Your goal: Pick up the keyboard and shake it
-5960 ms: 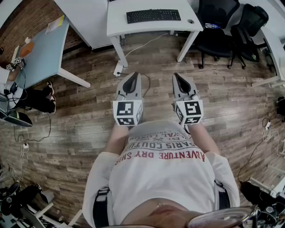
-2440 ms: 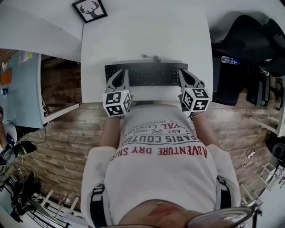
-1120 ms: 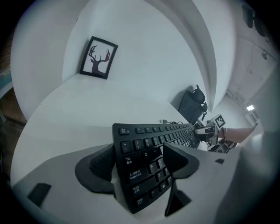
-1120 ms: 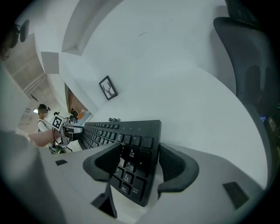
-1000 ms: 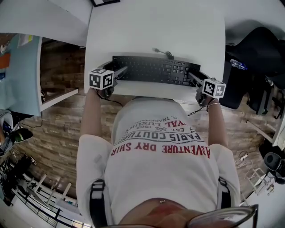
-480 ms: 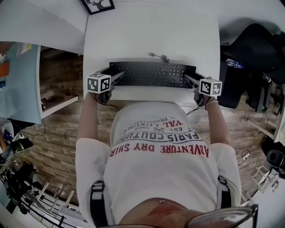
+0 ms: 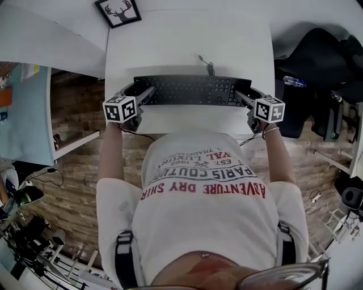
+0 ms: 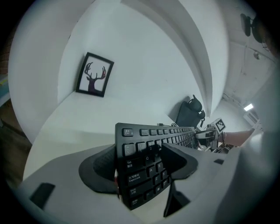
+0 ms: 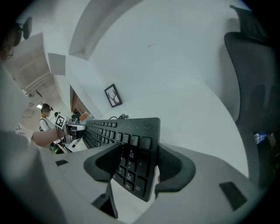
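Your left gripper (image 7: 143, 94) clamps the keyboard's (image 7: 193, 90) left end, its jaws having just closed a little onto it. Your right gripper (image 7: 244, 97) clamps the right end. Both arms reach forward, angled down, with the keyboard along the desk's (image 7: 181, 39) near edge.

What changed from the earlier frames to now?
The person walked to the desk; left gripper and right gripper went to the keyboard ends and clamped it, left jaws just closing further. It looks to be lifting off. Its cable still attached, framed picture unmoved.
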Tool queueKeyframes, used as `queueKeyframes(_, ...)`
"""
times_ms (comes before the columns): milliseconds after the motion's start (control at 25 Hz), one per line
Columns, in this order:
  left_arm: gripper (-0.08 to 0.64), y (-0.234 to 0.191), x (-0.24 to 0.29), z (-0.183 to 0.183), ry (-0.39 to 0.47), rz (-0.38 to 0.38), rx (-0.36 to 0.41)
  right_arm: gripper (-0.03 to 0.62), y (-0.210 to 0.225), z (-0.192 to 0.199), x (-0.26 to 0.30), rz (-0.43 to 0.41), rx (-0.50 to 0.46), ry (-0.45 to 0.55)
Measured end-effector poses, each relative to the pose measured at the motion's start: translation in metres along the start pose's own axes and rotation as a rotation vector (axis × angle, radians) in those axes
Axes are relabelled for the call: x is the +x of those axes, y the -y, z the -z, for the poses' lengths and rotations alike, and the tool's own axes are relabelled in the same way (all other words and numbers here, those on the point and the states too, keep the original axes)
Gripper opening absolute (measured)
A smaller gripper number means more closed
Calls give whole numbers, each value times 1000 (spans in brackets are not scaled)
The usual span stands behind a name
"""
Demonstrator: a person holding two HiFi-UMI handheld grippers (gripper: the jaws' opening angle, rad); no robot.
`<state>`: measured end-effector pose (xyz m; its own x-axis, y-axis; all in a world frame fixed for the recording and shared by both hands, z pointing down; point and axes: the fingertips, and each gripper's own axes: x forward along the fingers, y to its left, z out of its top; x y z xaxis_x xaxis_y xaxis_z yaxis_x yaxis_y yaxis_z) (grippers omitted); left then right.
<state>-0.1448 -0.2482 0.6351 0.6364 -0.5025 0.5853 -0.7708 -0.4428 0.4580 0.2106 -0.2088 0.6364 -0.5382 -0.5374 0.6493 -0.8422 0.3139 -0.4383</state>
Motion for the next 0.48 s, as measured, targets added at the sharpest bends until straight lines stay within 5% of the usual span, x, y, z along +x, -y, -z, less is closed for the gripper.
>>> queueKeyframes(480, 318, 24, -33, -168, 286, 9, 175, 264, -36, -169, -50, 26, -222, 288)
